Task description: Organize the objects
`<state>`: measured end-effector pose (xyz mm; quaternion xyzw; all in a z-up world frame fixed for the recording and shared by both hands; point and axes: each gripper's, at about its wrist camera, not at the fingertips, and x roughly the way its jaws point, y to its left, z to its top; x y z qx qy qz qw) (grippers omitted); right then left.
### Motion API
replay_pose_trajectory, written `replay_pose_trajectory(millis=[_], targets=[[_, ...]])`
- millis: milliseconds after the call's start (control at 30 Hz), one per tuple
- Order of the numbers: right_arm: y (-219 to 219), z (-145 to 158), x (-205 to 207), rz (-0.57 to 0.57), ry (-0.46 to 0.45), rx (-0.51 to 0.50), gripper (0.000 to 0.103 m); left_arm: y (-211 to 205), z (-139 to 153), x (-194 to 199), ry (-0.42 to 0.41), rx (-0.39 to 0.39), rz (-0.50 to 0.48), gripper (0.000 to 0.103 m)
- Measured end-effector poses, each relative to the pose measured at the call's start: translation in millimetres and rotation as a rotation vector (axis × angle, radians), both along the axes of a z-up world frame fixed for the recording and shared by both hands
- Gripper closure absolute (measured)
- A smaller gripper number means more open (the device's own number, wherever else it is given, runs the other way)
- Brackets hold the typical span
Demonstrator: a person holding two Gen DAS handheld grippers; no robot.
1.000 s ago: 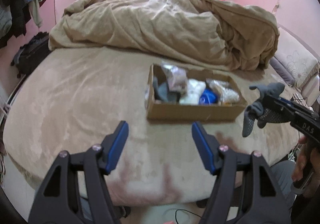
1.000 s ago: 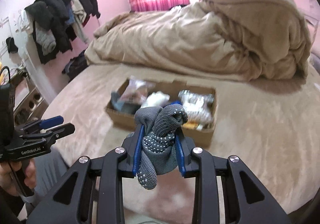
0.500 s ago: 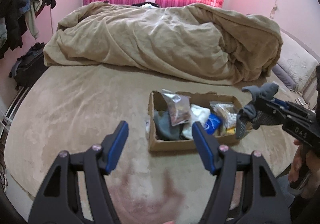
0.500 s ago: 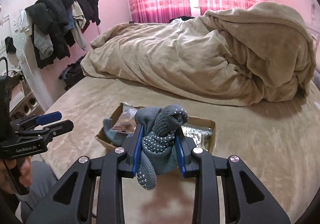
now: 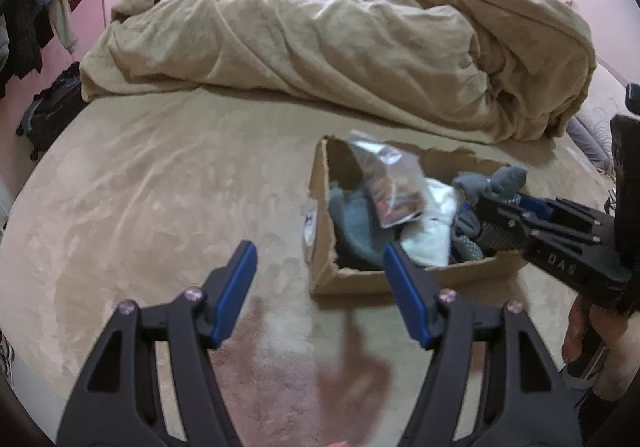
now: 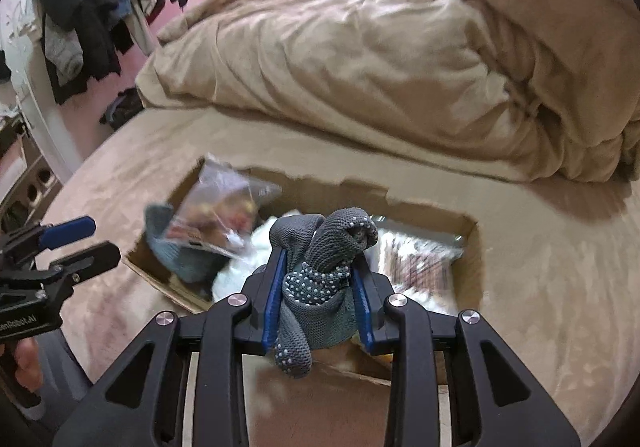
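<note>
An open cardboard box (image 5: pixel 320 207) (image 6: pixel 474 247) sits on the beige bed. It holds a clear snack bag (image 5: pixel 390 183) (image 6: pixel 220 215), a grey-blue cloth (image 5: pixel 356 231) (image 6: pixel 176 255), something white (image 5: pixel 432 231) and another clear packet (image 6: pixel 420 259). My right gripper (image 6: pixel 318 287) (image 5: pixel 484 207) is shut on a grey dotted glove (image 6: pixel 324 263) (image 5: pixel 492 183) and holds it over the box's near side. My left gripper (image 5: pixel 320 275) is open and empty, above the bed just left of the box's front corner.
A crumpled beige duvet (image 5: pixel 340 35) (image 6: pixel 400 59) lies heaped across the far half of the bed. Dark clothes (image 6: pixel 92 15) hang at the left wall. A black bag (image 5: pixel 52 103) sits on the floor left of the bed.
Both grippers have moved closer to the box. The right gripper with the glove has come over the box's near edge.
</note>
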<state>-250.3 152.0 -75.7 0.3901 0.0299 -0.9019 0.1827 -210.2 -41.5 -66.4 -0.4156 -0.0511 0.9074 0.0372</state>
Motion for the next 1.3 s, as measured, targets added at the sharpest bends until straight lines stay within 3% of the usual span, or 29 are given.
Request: replay_pose_trajectory(millis=[233, 400, 600, 1300], targets=[[-3.6, -25.5, -7.2, -0.005, -0.024, 0.047, 0.068, -1.1, -11.2, 1.0, -0.023, 0.015, 0.001, 0.036], [-4.4, -23.1, -4.5, -0.010, -0.015, 0.051, 0.050, -2.1, -6.8, 11.0, -0.028, 0.017, 0.005, 0.036], [0.2, -3.3, 16.2, -0.022, 0.020, 0.063, 0.037, -1.3, 9.4, 32.3, -0.008, 0.020, 0.010, 0.036], [30.9, 67.0, 146.2, -0.092, 0.050, 0.004, 0.036, 20.4, 62.5, 149.2, 0.044, 0.029, 0.005, 0.036]])
